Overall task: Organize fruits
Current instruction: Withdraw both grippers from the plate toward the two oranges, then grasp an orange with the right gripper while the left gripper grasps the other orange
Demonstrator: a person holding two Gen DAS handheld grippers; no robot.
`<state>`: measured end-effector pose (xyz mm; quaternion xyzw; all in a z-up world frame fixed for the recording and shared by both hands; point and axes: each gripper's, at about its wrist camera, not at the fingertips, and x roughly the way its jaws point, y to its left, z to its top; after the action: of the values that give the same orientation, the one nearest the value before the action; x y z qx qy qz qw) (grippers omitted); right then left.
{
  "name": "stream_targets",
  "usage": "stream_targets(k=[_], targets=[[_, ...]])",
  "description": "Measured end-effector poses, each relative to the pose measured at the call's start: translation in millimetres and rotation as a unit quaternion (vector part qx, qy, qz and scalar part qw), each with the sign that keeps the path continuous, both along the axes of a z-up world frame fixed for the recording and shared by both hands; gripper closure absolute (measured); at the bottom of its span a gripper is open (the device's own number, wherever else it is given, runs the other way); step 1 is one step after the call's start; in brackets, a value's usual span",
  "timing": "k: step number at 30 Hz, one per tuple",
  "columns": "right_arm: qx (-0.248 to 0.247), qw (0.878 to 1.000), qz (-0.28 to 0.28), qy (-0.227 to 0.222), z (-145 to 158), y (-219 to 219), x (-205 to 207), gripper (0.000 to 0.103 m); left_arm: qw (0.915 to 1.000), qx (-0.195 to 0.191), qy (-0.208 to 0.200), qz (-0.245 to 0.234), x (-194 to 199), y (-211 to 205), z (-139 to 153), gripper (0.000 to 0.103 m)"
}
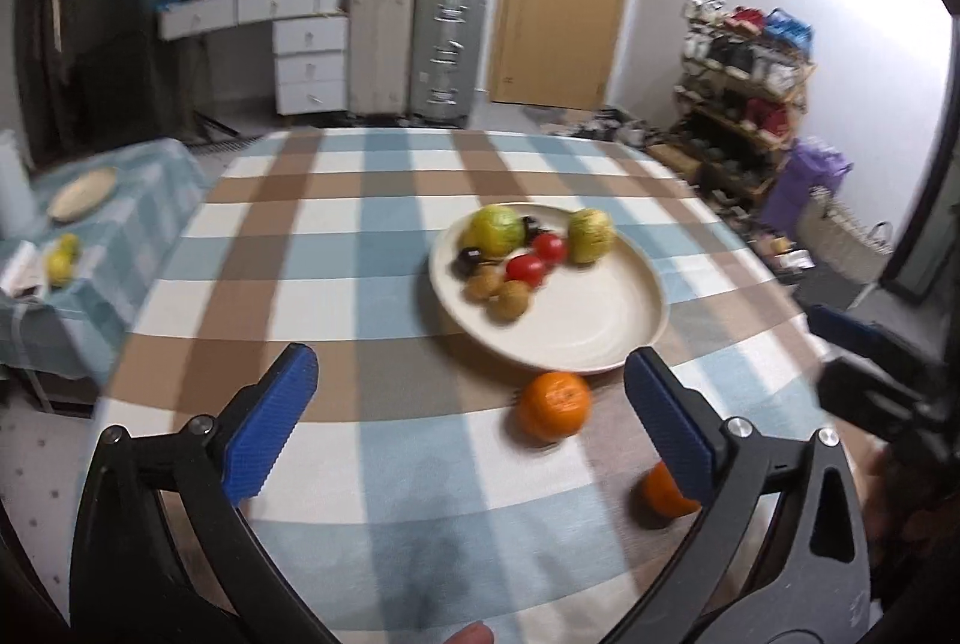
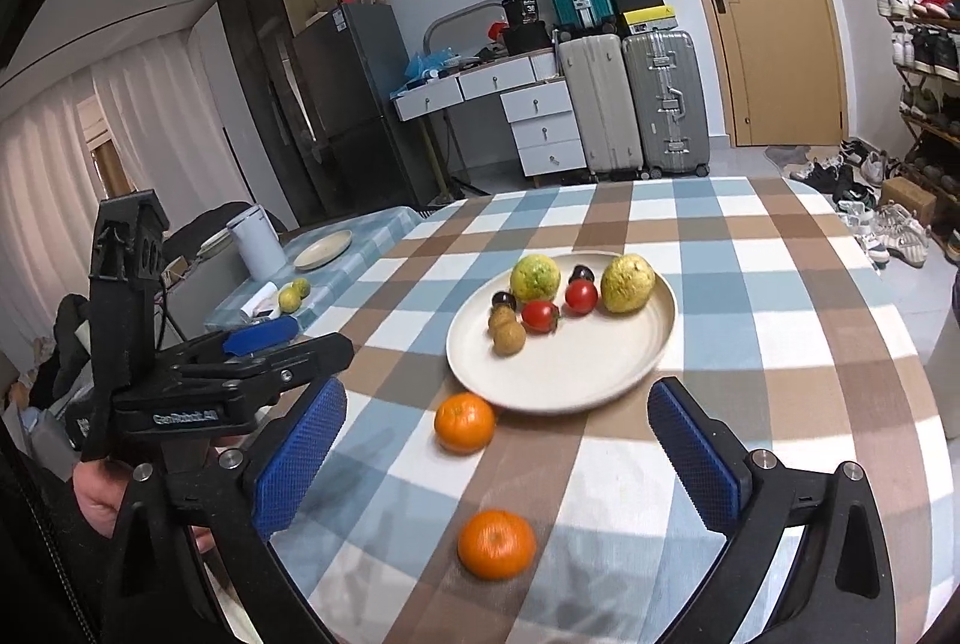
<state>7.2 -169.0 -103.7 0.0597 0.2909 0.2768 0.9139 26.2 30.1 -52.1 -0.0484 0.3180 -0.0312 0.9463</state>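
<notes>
Two oranges lie loose on the checked cloth of the bench [image 2: 750,284], off the plate; the farther orange [image 2: 464,423] sits just beside the plate [image 2: 570,374] rim at about 7 o'clock of it, close to touching though contact cannot be told; the nearer orange [image 2: 496,544] lies apart from it toward the camera. On the plate: two yellow-green fruits [image 2: 535,277] at the far side, two red tomatoes [image 2: 581,296], two small brown fruits [image 2: 509,338], two dark ones; all crowd the far-left half, the near half is bare.

Right hand-held gripper [image 2: 498,470]: pads spread wide, nothing between them; the nearer orange lies below and ahead of the gap. Left hand-held gripper [image 1: 471,428]: also spread, empty; the farther orange [image 1: 553,406] shows between its pads, right of centre.

Judged step: gathering stray fruit onto the plate, approach phase, no grasp made yet. Next move likely calls for lowering one gripper around an orange, centring the pads on its widest part, closing gently since round fruit may roll; then setting it on the bare near half.
</notes>
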Motion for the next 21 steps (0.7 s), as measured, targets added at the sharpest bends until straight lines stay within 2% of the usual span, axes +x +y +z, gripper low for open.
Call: stream_targets(k=[6,21], targets=[[-0.007,1.0,0.003,0.004,-12,0,-17,0.0,0.9998,-0.015,0.015,0.006,-11,4,-15,0.001],[-0.033,0.997,0.023,0.065,-60,12,-25,0.001,0.9981,-0.037,0.049,0.0,-19,6,-49,0.001]])
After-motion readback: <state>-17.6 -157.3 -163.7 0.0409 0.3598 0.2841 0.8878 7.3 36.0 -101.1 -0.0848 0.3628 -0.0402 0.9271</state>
